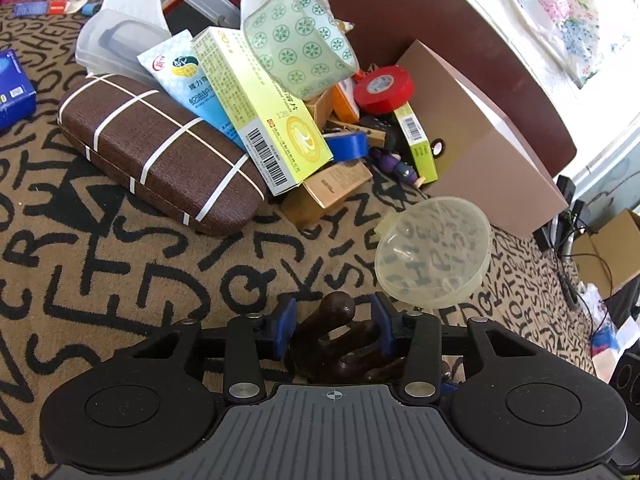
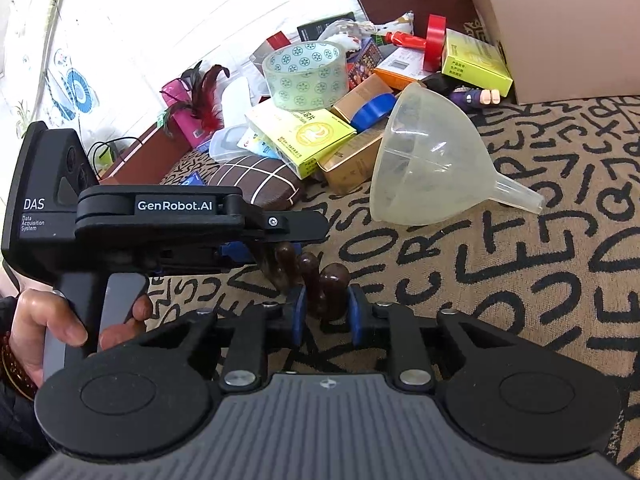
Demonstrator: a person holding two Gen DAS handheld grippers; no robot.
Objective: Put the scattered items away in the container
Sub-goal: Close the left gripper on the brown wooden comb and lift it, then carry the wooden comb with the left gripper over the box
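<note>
here, nearest the cameras, both grippers are closed on one dark brown wooden piece with rounded prongs: the left gripper pinches its body between blue pads, and the right gripper clamps the nearest prong, just above the letter-patterned cloth. a hand holds the left gripper's handle. just beyond, a clear plastic funnel lies on its side on the cloth. further back is a heap: a brown striped case, a yellow-green box, a patterned tape roll on top, a blue tape roll and red tape roll. at the far edge the tan container lies tipped beside the heap.
</note>
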